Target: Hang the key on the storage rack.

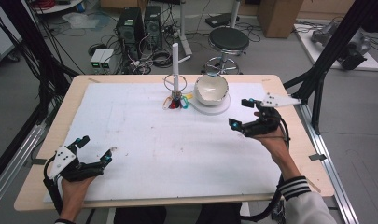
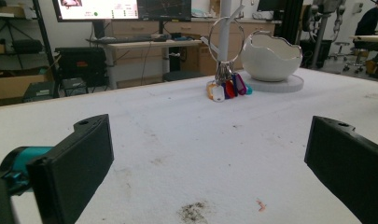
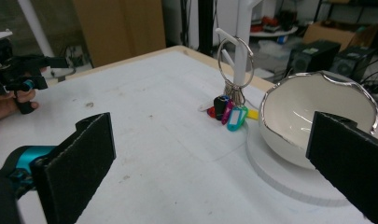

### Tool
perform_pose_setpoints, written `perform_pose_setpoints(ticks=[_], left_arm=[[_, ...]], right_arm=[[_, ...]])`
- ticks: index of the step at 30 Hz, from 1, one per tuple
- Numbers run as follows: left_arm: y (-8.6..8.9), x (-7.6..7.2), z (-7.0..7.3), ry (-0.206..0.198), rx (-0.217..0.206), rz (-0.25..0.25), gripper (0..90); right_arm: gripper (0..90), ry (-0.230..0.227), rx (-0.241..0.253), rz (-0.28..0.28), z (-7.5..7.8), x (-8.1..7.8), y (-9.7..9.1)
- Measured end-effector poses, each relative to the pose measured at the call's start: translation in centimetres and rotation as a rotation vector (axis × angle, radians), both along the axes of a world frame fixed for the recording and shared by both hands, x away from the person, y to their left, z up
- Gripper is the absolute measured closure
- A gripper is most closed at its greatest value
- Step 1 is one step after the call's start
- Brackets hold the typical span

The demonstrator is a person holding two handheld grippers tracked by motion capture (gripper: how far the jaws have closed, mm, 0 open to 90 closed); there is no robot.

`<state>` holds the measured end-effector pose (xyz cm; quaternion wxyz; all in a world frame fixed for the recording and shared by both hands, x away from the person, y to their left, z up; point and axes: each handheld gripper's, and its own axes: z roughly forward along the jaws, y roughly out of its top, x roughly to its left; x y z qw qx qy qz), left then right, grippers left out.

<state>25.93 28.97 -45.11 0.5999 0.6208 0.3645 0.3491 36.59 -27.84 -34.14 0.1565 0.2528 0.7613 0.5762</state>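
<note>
A white peg stand point(image 1: 175, 65) rises at the table's far middle. A metal key ring point(image 2: 226, 41) hangs on it, and its bunch of coloured tags point(image 1: 177, 102) point(image 3: 228, 112) rests on the white mat. Just right of the stand, a white eggshell-shaped bowl point(image 1: 211, 88) point(image 3: 312, 112) sits on a round white base point(image 1: 216, 109). My left gripper point(image 1: 95, 149) point(image 2: 214, 163) is open near the front left edge, low over the mat and holding nothing. My right gripper point(image 1: 239, 113) point(image 3: 210, 158) is open too, empty, a little right of the bowl and aimed at the tags.
The white mat point(image 1: 168, 144) covers most of the wooden table point(image 1: 289, 93). Beyond the far edge are a black stool point(image 1: 227, 41), computer towers point(image 1: 130, 25) and cables on the floor. Black frame posts point(image 1: 336, 42) stand at the right.
</note>
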Motion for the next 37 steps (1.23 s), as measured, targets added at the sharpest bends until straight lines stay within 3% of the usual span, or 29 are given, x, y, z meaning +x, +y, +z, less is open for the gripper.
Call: perform_pose_setpoints(ticks=[2,11,17,20,25,27,37], left_arm=[[0.0,0.0,0.0,0.001,0.001,0.000,1.7],[0.0,0.0,0.0,0.000,0.004,0.001,1.7],[-0.1,0.0,0.0,0.001,0.005,0.001,1.7],[-0.1,0.0,0.0,0.000,0.008,0.002,1.7],[-0.1,0.0,0.0,0.001,0.009,0.002,1.7],[-0.1,0.0,0.0,0.001,0.010,0.002,1.7],[-0.1,0.0,0.0,-0.001,0.011,0.002,1.7]], right_arm=[[0.8,-0.043,0.035,-0.011,-1.2,-1.0,-0.6],[0.9,-0.088,0.112,-0.104,-5.8,-3.4,-2.3],[0.8,-0.115,0.111,-0.167,-8.0,-4.1,-2.9],[0.8,-0.106,0.113,-0.178,-9.0,-4.2,-3.2],[0.8,-0.062,0.121,-0.172,-10.3,-4.1,-3.3],[0.8,-0.065,0.108,-0.180,-10.6,-4.1,-3.2],[0.8,-0.055,0.146,-0.214,-10.7,-4.0,-3.5]])
